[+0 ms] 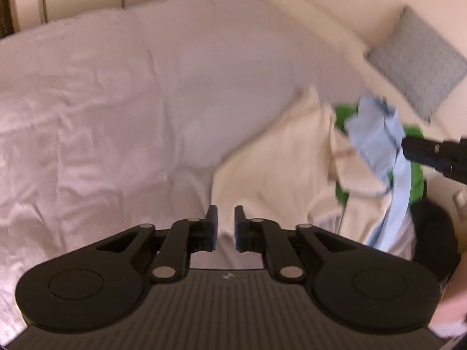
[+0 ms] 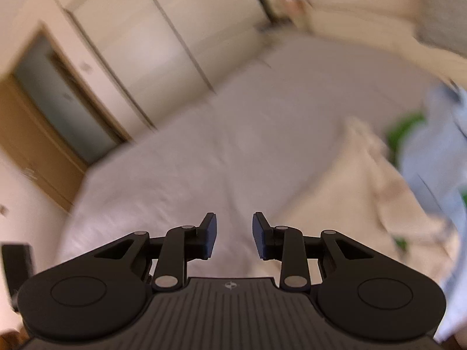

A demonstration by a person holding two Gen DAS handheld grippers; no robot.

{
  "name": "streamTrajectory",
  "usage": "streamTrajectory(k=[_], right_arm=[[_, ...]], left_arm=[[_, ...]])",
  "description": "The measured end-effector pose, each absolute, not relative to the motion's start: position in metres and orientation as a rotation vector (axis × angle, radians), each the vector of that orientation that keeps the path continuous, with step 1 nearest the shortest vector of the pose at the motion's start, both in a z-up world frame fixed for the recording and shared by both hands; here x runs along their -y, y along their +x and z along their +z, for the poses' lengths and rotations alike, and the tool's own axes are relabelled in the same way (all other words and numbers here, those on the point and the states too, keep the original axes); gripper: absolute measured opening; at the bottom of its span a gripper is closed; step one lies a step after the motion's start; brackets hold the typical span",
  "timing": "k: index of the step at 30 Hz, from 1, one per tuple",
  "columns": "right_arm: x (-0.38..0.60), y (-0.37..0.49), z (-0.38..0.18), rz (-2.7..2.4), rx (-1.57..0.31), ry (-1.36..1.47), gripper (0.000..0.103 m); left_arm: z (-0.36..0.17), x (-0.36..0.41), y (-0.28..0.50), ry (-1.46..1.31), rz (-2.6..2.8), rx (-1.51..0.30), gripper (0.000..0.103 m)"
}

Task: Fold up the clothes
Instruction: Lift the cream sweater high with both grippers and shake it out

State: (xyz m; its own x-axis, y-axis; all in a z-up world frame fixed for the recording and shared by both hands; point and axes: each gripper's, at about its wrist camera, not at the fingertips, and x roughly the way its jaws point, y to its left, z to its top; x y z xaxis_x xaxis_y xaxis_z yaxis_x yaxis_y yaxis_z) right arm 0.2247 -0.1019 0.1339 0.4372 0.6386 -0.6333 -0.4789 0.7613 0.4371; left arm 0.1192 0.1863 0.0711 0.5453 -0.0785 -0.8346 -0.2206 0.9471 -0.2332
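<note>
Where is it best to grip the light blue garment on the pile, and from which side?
Probably its crumpled upper bunch: the light blue garment sits highest on the pile, above the cream cloth and green garment. Come from above on its bed-facing side, where the open right gripper has free room.

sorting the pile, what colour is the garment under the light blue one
Bright green; clearest in the left wrist view.

place: home bedroom | evidence: bed (image 1: 122,93), grey pillow (image 1: 420,64), wardrobe doors (image 2: 140,29)
</note>
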Motion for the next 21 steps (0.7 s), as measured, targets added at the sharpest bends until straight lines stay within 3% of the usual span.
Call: streamTrajectory(k=[3, 9, 13, 16, 21], right_arm=[[0.113, 0.213, 0.097, 0.606, -0.978, 0.148, 0.033], [0.144, 0.214, 0.038, 0.5, -1.094, 0.008, 0.038], [0.177, 0.245, 0.018, 0.48, -1.139, -0.038, 0.043], [0.185, 0.278, 0.004, 0.486, -1.165, -0.057, 0.045], [0.175, 0.308, -0.012, 0.556, -1.147, -0.17, 0.062]], left_arm=[[0.04, -0.153, 0.132, -0.228, 0.027, -1.054, 0.024], [-0.036, -0.073, 0.158, 0.06, -0.086, -1.129, 0.03], [-0.071, -0.021, 0.181, 0.234, -0.143, -1.115, 0.046], [-0.096, 0.01, 0.195, 0.396, -0.146, -1.088, 0.053], [-0.151, 0.044, 0.205, 0.775, -0.088, -1.042, 0.053]])
